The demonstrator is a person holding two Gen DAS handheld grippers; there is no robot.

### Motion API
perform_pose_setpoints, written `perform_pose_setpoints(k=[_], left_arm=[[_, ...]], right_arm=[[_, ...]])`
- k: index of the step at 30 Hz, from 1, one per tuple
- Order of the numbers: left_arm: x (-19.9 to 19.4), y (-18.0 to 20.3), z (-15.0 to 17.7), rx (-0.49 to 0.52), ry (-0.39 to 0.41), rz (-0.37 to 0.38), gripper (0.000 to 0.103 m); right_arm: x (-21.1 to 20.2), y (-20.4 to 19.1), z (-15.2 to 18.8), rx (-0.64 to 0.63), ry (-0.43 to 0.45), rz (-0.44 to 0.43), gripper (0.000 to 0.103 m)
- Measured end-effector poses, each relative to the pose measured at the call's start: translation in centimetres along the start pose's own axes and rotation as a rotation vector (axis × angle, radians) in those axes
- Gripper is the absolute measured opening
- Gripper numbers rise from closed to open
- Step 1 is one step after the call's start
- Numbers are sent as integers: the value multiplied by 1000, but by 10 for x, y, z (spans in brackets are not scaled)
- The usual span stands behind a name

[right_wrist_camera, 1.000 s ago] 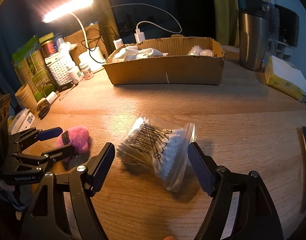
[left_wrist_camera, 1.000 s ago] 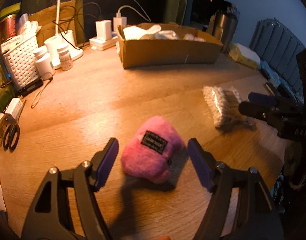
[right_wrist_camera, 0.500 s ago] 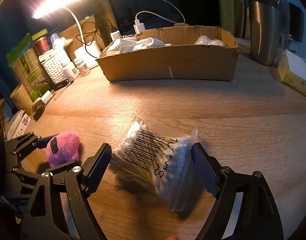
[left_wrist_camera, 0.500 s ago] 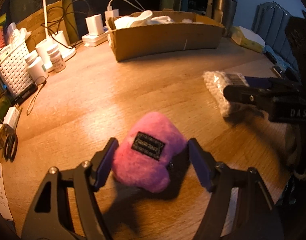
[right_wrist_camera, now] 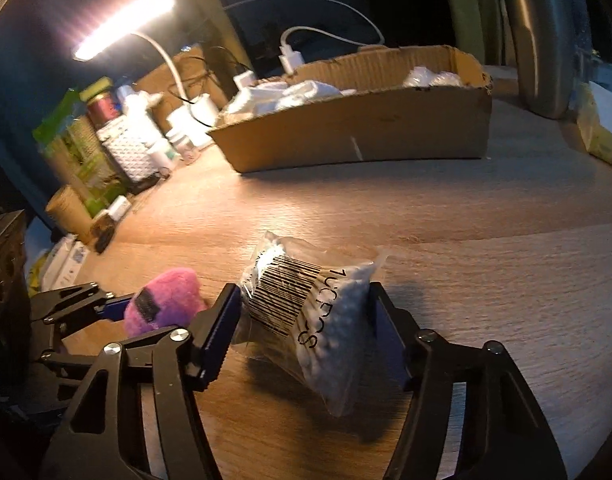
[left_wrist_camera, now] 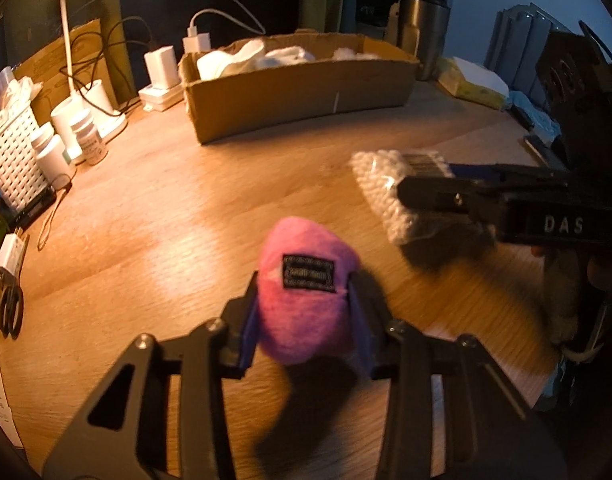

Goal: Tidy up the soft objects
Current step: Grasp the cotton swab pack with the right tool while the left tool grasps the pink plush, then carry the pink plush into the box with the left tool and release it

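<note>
1. Left wrist view: your left gripper (left_wrist_camera: 304, 320) is clamped on the pink plush toy (left_wrist_camera: 306, 296), raised above the wooden table (left_wrist_camera: 154, 216).
2. Your right gripper (right_wrist_camera: 302, 320) squeezes the cotton swab bag (right_wrist_camera: 309, 316).
3. Beyond them sits the cardboard box (left_wrist_camera: 302, 92).

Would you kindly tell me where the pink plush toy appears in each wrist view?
Left wrist: pink plush toy low centre, squeezed between the left hand-held gripper fingers.
Right wrist: lower left.
Shared landmark: cardboard box at the back.
</note>
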State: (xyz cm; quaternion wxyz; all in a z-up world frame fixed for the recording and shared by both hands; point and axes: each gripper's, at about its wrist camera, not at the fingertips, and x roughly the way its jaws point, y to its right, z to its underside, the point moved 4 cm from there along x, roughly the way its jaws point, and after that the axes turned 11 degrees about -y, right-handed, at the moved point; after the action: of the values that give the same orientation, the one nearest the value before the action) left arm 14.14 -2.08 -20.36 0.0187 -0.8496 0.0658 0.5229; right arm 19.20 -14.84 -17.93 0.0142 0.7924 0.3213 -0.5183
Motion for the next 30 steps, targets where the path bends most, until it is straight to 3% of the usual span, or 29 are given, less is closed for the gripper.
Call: perform_pose_setpoints(k=[19,30], left_arm=[[-7,37,-48,-2,50,34,40],[-4,47,-92,-9,90,5,40]], right_arm=[[-63,56,-11,41,128,4,65],[-90,94,-34,62,204,25,65]])
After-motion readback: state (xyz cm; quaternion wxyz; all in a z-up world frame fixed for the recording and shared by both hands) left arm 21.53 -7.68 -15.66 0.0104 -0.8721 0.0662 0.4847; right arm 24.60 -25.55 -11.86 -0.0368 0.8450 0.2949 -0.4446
